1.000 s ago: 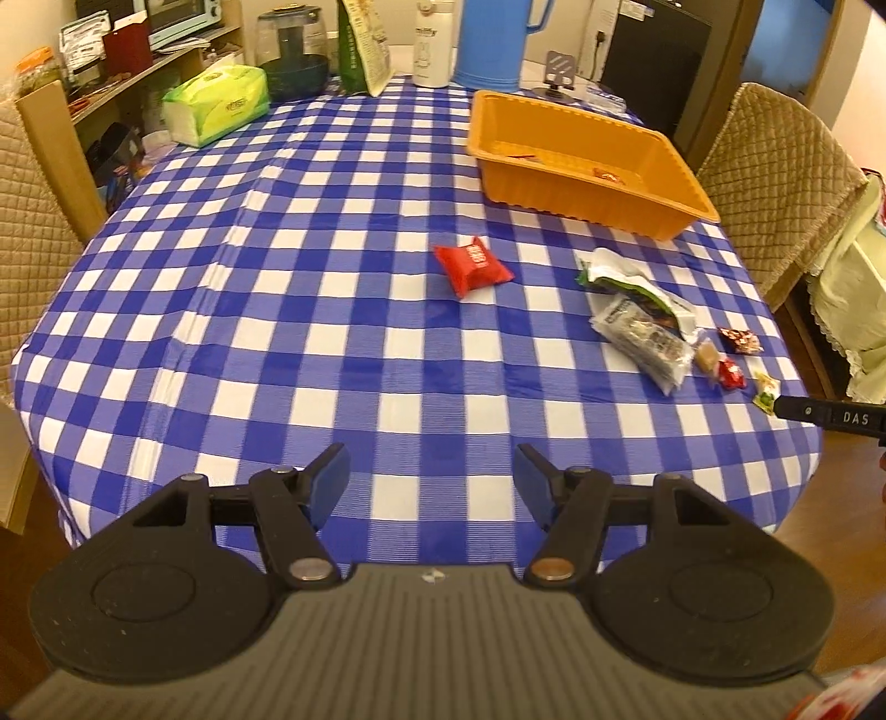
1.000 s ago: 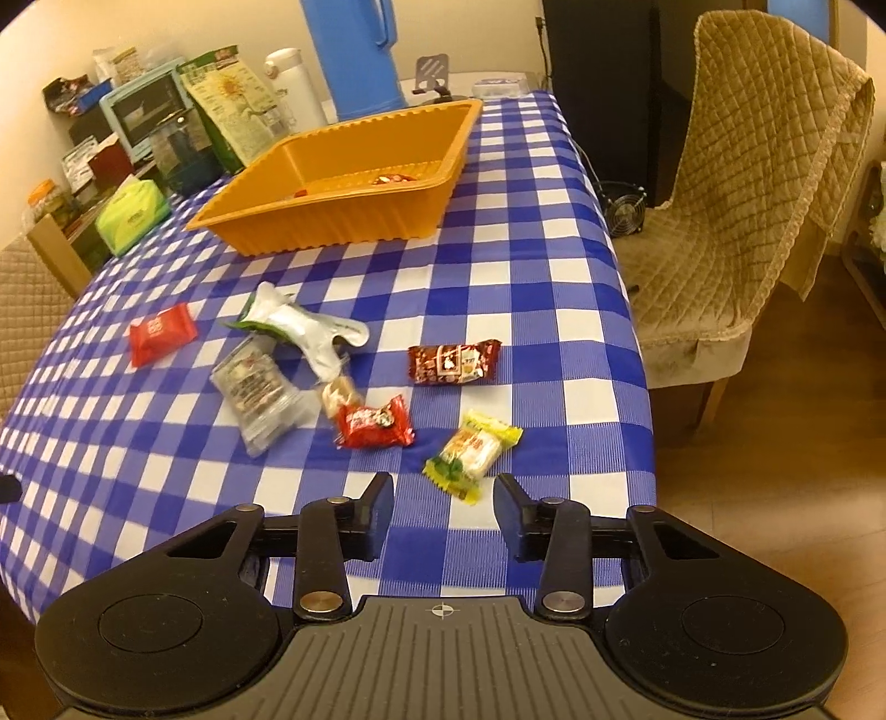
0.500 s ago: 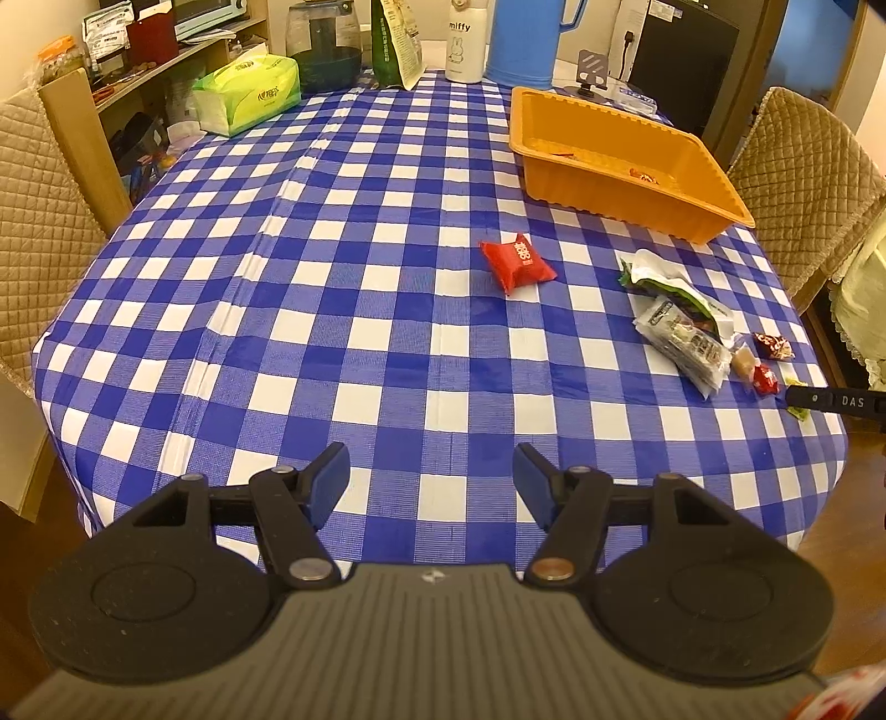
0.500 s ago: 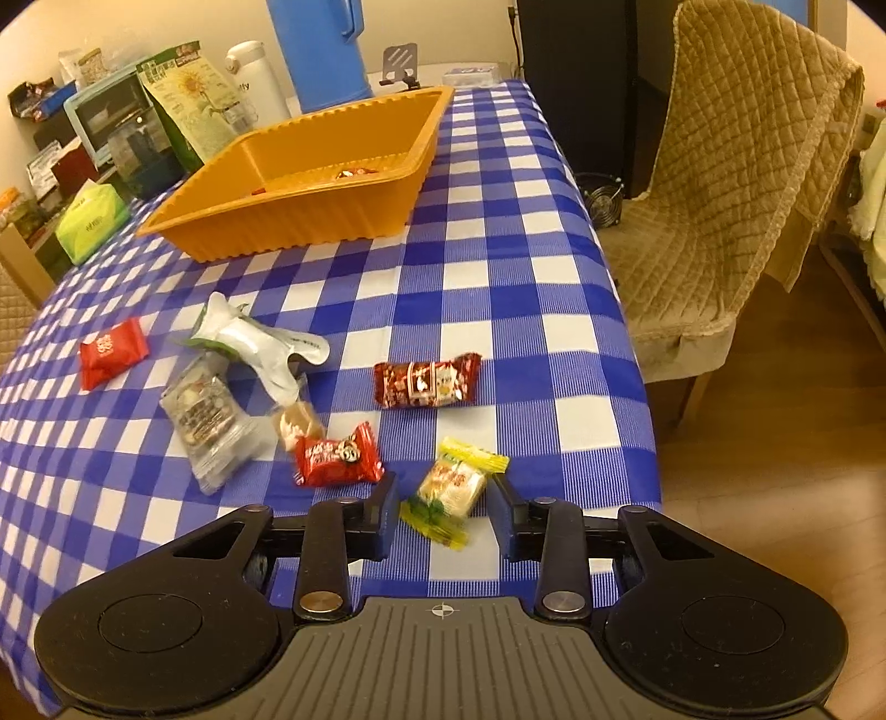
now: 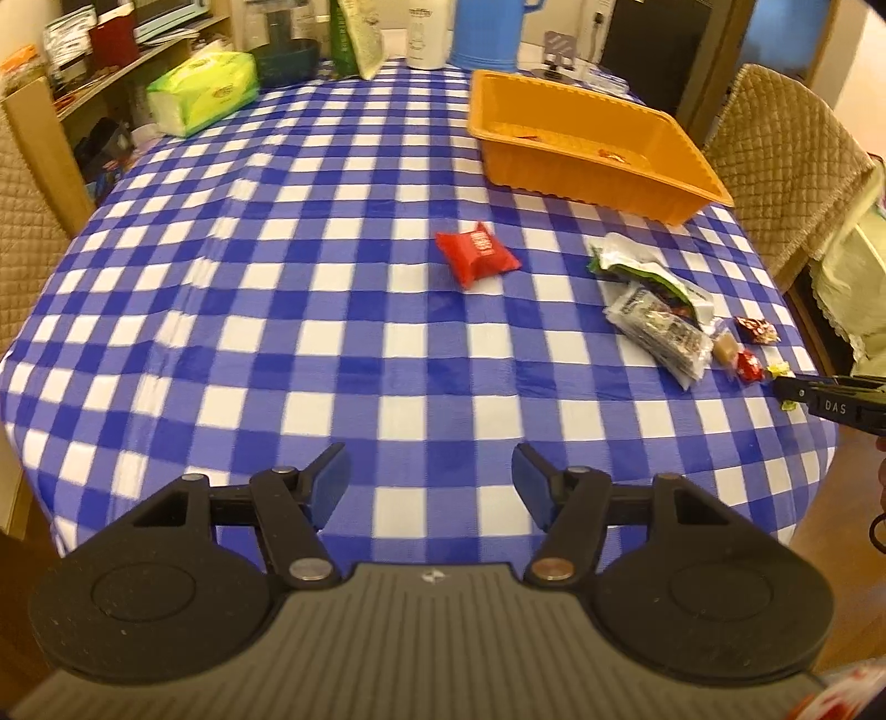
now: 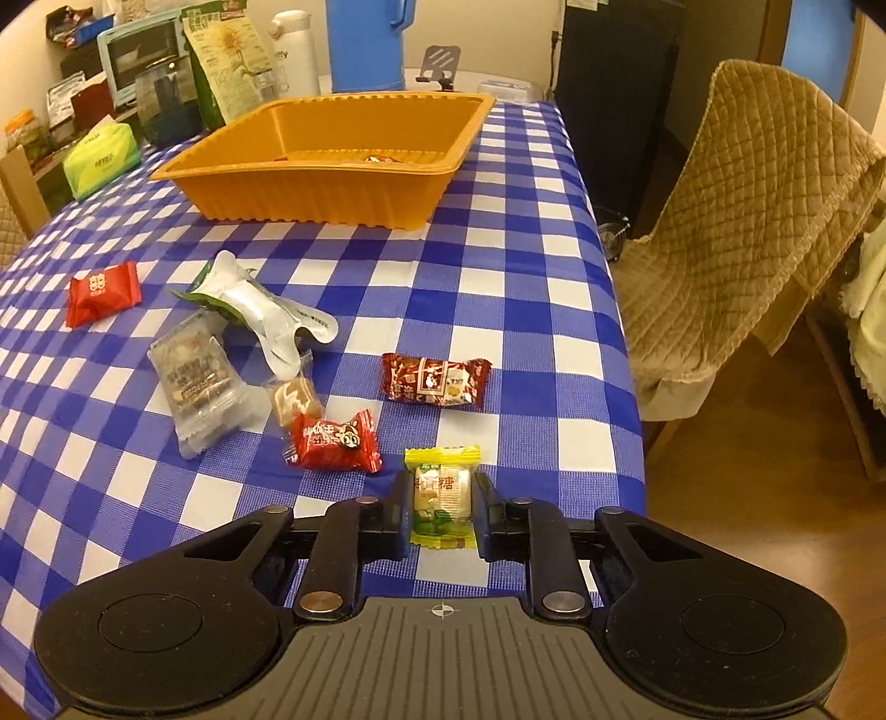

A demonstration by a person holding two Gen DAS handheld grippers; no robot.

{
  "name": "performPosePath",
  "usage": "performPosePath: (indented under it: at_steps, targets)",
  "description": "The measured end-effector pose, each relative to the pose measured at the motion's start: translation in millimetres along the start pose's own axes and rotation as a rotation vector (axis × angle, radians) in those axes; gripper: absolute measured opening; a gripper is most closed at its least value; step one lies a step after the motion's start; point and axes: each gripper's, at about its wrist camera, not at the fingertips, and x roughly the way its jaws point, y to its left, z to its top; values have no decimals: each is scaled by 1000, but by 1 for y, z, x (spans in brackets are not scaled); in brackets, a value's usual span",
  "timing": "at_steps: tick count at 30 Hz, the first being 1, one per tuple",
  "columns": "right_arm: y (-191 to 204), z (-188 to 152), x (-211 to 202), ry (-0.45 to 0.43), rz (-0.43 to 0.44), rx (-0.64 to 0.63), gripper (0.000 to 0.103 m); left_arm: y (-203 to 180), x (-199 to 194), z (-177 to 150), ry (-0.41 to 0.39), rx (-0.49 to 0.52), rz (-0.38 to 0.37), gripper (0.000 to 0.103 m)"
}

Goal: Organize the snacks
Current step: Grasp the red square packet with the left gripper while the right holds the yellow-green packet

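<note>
My right gripper [image 6: 441, 487] has its jaws closing on a yellow-green candy [image 6: 442, 493], pads against its two sides, near the table's right edge. Beside it lie a red candy [image 6: 335, 440], a dark red bar [image 6: 434, 379], a small tan sweet [image 6: 293, 396], a clear packet [image 6: 196, 382] and a silver-green pouch [image 6: 260, 310]. A red packet [image 5: 476, 253] lies alone mid-table. The orange tray [image 6: 321, 166] stands behind with a few small sweets inside. My left gripper [image 5: 429, 476] hangs open over the near edge, holding nothing.
A checked blue-and-white cloth covers the table [image 5: 277, 332]. Quilted chairs [image 6: 747, 221] stand at the right side. A green tissue pack [image 5: 202, 91], a blue jug [image 6: 365, 44] and bags crowd the far end. The table's edge drops away just right of the candy.
My right gripper moved forward and down over the yellow-green candy and its jaws narrowed onto it. The left gripper stayed open and hardly shifted.
</note>
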Motion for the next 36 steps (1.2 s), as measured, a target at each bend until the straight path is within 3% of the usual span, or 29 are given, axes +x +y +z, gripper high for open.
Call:
performPosePath:
  at_steps: [12,25,33,36]
  targets:
    - [-23,23,-34,-49,41,136,22,-18,33,40,-70,198,-20,56]
    - [-29,29,-49,-69,19,234,22,-35,86,95,-95,408,-37,50]
    - [-31,28,-52,-69,-11,278,22,-39,116,110,-44,496,-54,44]
    - [-32,28,-53,-67,-20,288,22,-38,125,112,-10,488,-77,36]
